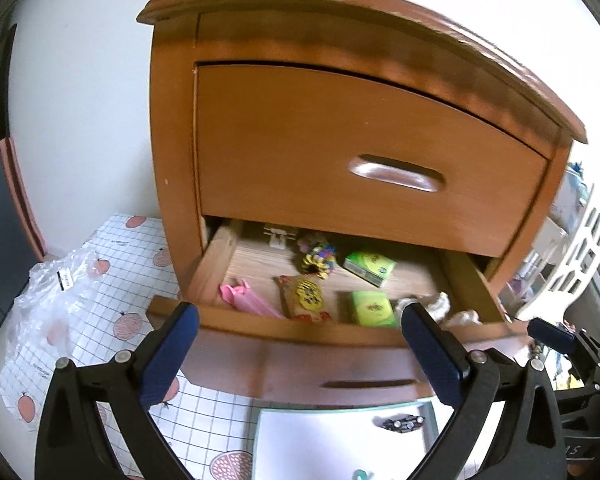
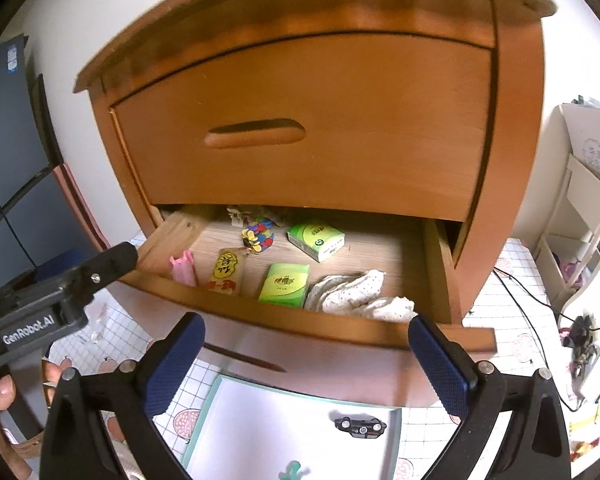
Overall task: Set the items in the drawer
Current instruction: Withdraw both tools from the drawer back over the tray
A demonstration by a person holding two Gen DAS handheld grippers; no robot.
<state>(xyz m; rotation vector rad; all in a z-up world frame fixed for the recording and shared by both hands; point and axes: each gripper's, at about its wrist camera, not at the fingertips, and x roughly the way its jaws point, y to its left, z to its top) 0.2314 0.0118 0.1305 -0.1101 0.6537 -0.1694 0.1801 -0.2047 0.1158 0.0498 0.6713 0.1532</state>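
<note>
The lower drawer (image 1: pixel 256 322) of a wooden nightstand (image 1: pixel 340 128) stands pulled out. Inside it lie a pink item (image 2: pixel 183 268), a yellow snack packet (image 2: pixel 225 270), two green boxes (image 2: pixel 286 283) (image 2: pixel 317 240), a colourful toy (image 2: pixel 258 239) and a white cloth (image 2: pixel 352 292). My left gripper (image 1: pixel 300 316) hangs open in front of the drawer's front edge with nothing between its fingers. My right gripper (image 2: pixel 306 328) is open too, empty, just before the same edge. Each gripper shows at the side of the other's view.
On the floor before the nightstand lies a white tray (image 2: pixel 260 420) with a small black toy car (image 2: pixel 360 428) on it. The upper drawer (image 2: pixel 320 120) is closed. A clear plastic bag (image 1: pixel 60 292) lies at the left. White shelving (image 2: pixel 580 208) and cables stand at the right.
</note>
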